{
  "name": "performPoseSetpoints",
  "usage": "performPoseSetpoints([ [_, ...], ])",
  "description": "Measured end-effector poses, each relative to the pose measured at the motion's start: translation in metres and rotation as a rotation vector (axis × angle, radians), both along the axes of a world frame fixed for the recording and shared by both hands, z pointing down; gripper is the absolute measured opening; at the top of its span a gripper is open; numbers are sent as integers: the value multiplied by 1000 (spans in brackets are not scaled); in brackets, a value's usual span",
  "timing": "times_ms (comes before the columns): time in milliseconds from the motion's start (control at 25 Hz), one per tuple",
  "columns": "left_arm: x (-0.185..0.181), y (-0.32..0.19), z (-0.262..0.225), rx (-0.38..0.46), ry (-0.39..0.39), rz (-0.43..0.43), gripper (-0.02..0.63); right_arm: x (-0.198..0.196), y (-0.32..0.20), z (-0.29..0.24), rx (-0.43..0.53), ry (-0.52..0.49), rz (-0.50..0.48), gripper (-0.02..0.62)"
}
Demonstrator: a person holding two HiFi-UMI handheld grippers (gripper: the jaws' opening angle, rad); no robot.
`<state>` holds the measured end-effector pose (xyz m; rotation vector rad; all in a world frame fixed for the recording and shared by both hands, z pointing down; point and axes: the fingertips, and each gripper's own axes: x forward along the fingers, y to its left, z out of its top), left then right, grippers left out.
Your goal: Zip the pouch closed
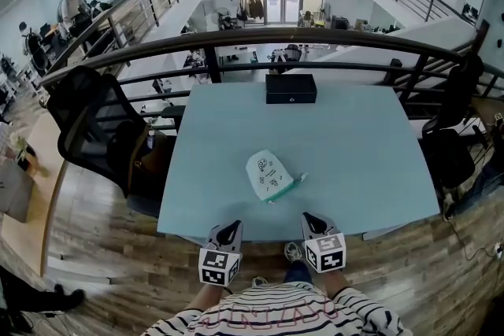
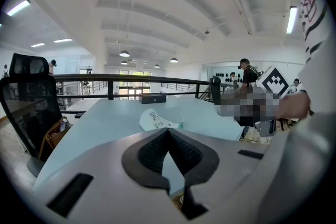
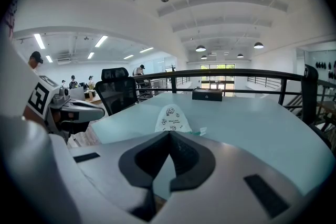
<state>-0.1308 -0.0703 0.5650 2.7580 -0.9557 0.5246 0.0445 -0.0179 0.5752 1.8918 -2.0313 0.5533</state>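
Grey plastic with black ribbed pads makes up the left tool [image 1: 229,229], held at the near edge of the pale blue-green bench [image 1: 362,145]. In the left gripper view, the left tool [image 2: 168,134] has its two pads meeting at the tips, closed with nothing between them. The right tool [image 1: 313,219], of the same grey and black build, sits beside it at the same edge. In the right gripper view, the right tool [image 3: 169,136] is likewise closed on nothing. Each carries a white cube with black square markers, and behind them are the person's black-and-white striped sleeves [image 1: 346,309].

Neither tool touches the task's thing. The white fabric pouch [image 1: 268,171] – rounded at one end and printed with small dark drawings – lies flat on the near half of the bench. It is ahead of both tools and roughly between their lines. A teal zip strip [image 1: 288,187] runs along its right-hand edge, with a small pale tab at the end. Whether the zip is open or shut cannot be told. Both gripper views show the pouch [image 2: 155,119] [image 3: 171,118] just beyond the closed pads.

At the far edge of the bench stands a flat black rectangular box [image 1: 290,88], well apart from the pouch. A black mesh office chair [image 1: 94,122] stands at the bench's left side, and a dark curved metal railing [image 1: 315,35] runs behind the bench.
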Motion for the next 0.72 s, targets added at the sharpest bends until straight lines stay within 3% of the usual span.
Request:
performPoseSetpoints([
  [720,0,-1,-3,18,-2,-5,23,-1,-4,1,-14,0,-11,27],
])
